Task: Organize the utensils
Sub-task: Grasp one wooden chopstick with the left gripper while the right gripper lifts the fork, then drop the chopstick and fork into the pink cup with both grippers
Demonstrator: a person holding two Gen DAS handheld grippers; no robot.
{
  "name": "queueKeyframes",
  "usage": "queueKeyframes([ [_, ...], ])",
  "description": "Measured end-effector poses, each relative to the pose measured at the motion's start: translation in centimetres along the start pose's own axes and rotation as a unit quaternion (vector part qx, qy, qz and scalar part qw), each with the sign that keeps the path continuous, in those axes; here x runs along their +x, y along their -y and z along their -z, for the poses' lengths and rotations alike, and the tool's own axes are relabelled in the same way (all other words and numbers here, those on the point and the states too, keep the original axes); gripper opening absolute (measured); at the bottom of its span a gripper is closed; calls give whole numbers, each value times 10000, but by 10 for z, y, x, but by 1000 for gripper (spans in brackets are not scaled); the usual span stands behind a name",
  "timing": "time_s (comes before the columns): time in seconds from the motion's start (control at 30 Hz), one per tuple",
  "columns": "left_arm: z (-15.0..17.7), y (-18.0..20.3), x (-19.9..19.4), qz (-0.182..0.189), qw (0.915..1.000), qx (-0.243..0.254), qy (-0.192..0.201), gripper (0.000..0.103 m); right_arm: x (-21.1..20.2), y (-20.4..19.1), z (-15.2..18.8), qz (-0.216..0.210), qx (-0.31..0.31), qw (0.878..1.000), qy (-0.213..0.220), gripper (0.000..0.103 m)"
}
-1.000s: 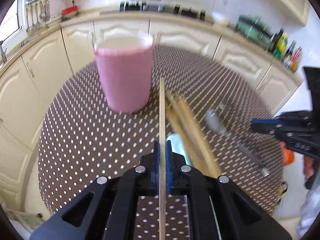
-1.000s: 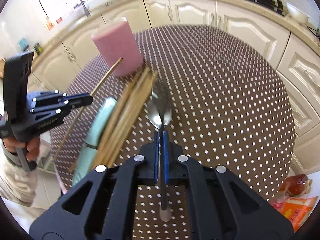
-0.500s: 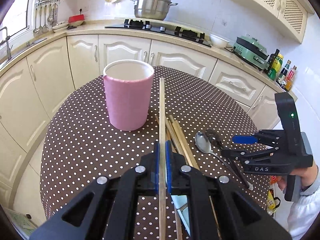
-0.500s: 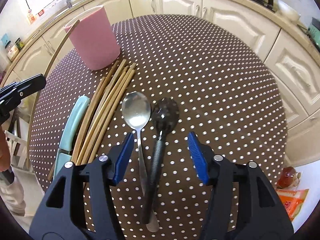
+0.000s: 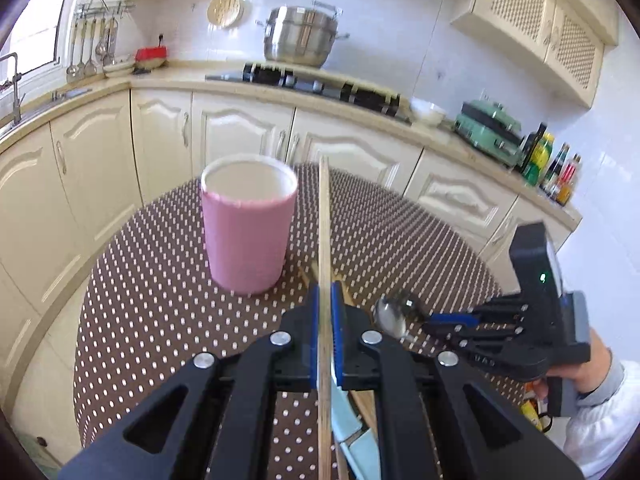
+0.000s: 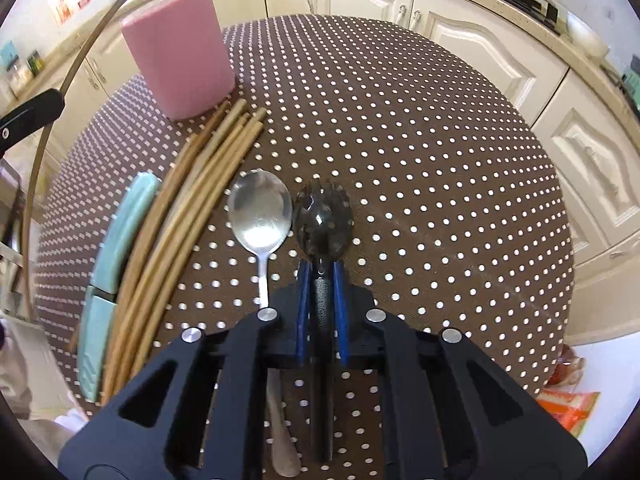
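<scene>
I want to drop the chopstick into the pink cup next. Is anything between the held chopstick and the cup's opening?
Nothing visible blocks it. The left gripper holds the chopstick just right of the pink cup, whose open mouth looks empty. The other utensils lie flat on the table.

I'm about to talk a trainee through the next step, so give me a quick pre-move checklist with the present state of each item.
1. Left gripper shut on a chopstick: ok.
2. Cup upright, mouth open: ok. Whether anything is inside: cannot tell.
3. Chopstick lined up over the cup mouth: not ok, it points past the cup's right side.
4. Right gripper has its fingers on both sides of the black spoon handle: ok. Firm grip: cannot tell.
5. Silver spoon apart from the right gripper's fingers: ok, it lies just to their left.
6. Remaining chopsticks and knife flat on the table: ok.
</scene>
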State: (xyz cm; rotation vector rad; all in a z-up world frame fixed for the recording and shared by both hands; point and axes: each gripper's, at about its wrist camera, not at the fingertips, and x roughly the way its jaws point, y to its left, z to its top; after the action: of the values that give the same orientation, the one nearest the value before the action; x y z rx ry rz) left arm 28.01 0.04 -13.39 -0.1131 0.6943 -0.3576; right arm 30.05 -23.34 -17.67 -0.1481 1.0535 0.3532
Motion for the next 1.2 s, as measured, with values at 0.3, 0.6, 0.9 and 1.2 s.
queueKeyframes([
  [0.3,-42,-8,-35,182,9879,-211,1523,6,-89,-20,-39,-923,102,9779,1874,12],
  [0.6,-90,-26,-33,5,9554,-394,2925,6,-101,-52,-122,-1553,195,9337,3220,12],
  [0.9,-120,-46,-16,-241,9288,-699,3631,6,-72,-68,-172,-1686,434,9115,3726,12],
  [1.2,-118,-60,24,-463,9309,-817,3531,6,-22,-60,-181,-1665,601,9152,3621,12],
])
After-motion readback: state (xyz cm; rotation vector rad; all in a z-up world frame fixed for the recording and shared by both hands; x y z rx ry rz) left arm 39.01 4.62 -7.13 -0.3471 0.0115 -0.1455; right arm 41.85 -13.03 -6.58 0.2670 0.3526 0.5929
